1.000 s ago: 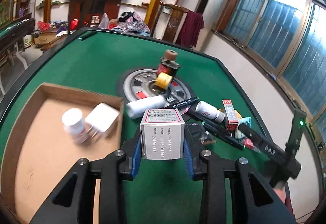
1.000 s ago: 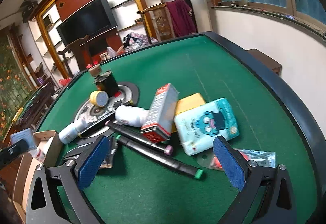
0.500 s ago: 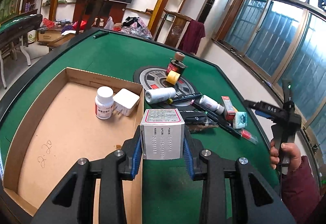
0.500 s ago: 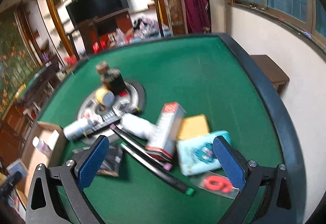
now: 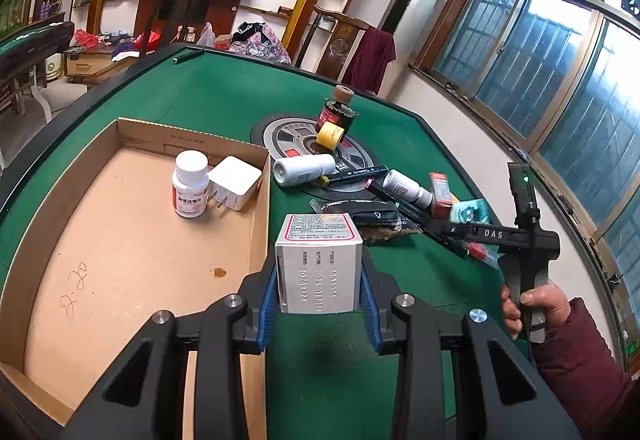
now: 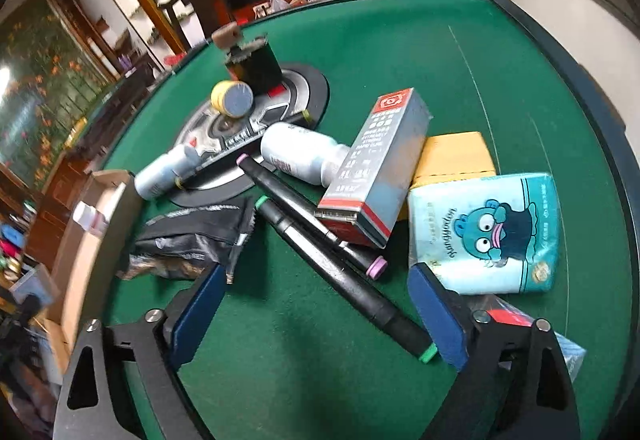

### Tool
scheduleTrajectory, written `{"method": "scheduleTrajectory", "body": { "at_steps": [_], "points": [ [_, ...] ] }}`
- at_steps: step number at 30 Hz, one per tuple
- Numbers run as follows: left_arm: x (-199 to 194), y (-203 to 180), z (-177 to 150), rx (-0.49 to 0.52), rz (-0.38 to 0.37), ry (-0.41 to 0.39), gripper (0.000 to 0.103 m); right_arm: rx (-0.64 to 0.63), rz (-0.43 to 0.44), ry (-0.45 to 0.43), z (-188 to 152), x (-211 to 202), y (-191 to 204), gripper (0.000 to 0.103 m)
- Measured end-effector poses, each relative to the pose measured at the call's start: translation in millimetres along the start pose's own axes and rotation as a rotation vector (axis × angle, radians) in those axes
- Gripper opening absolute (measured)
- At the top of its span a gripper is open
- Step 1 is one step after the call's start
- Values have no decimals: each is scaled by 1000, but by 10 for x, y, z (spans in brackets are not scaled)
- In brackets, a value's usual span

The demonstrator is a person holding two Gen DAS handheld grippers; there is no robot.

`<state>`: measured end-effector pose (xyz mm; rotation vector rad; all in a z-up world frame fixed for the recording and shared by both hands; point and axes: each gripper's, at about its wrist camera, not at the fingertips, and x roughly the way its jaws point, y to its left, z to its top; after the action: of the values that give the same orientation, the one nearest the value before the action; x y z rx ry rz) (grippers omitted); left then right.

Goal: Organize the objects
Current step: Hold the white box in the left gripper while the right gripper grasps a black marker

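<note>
My left gripper (image 5: 319, 290) is shut on a white medicine box (image 5: 319, 264), held above the green felt just right of the cardboard box's (image 5: 132, 240) right wall. Inside that box stand a white pill bottle (image 5: 190, 184) and a white charger (image 5: 233, 187). My right gripper (image 6: 318, 304) hangs low over the pile, its jaws closing, with the green-capped black marker (image 6: 340, 276) lying between them, untouched. A second marker with pink caps (image 6: 308, 216), a red-and-grey carton (image 6: 376, 168), a teal tissue pack (image 6: 486, 232) and a white bottle (image 6: 300, 154) lie just beyond.
A round grey disc (image 6: 240, 128) carries a dark corked bottle (image 6: 250, 60) and a yellow tape roll (image 6: 232, 98). A black foil pouch (image 6: 192, 240) lies left of the markers, a yellow pad (image 6: 456, 156) behind the tissues. A person's hand (image 5: 536, 308) holds the right gripper's handle.
The right gripper dropped toward the pile and tilted down, its jaws narrowing around the green-capped marker. The left gripper carried the white box slightly toward the cardboard box.
</note>
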<state>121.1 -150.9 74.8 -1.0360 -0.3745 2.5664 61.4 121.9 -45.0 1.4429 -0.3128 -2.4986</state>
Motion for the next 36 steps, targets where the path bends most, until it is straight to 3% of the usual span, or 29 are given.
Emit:
{"method": "scheduleTrajectory", "body": {
  "at_steps": [1,6,10,14,17,20,21,25,36],
  "points": [
    [11,-2,-5,-2,-2,3,34,-7,25,29,-16,40,23,76],
    [90,-24,-43,-7,-16,28,34,-130,-11,74,-208,30,318,74],
    [99,-53,-76,-1,-22,34,34,-208,-233,48,-198,112,426,72],
    [68,-37,-79,-1,-18,31,34,-229,-267,22,-136,165,498,65],
    [45,-10,-89,-10,-18,31,34,-194,-254,7,-69,198,461,57],
    [14,13,-110,-15,-16,27,34,-160,-269,-4,-50,179,445,34],
    [-3,20,-116,-18,-15,24,34,-147,-267,-2,-55,162,433,23],
    [-80,66,-126,-27,-11,7,34,-108,-254,-12,-152,56,396,17],
    [-236,96,-186,-52,-16,-13,34,87,4,-93,-472,-412,324,16]
  ]
}}
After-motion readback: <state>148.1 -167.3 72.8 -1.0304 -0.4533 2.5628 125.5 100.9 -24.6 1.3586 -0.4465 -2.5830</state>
